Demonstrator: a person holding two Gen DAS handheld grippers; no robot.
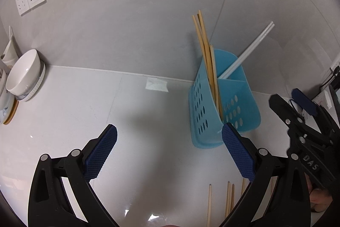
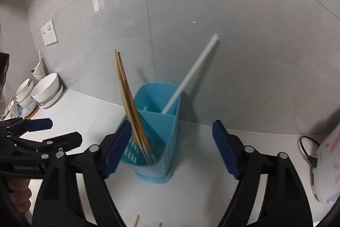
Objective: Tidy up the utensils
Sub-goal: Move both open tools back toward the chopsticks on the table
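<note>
Right gripper (image 2: pixel 172 150), fingers apart and empty, frames the blue holder (image 2: pixel 156 131) at frame centre, where wooden chopsticks (image 2: pixel 127 99) lean. Left gripper (image 1: pixel 170 152), fingers apart, hovers above loose chopsticks (image 1: pixel 229 199) on the worktop (image 1: pixel 85 110), likely next.

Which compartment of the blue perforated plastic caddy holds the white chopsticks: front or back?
Back. The white chopsticks rise from behind the divider of the blue perforated plastic caddy, leaning right; the wooden chopsticks stand in front.
</note>
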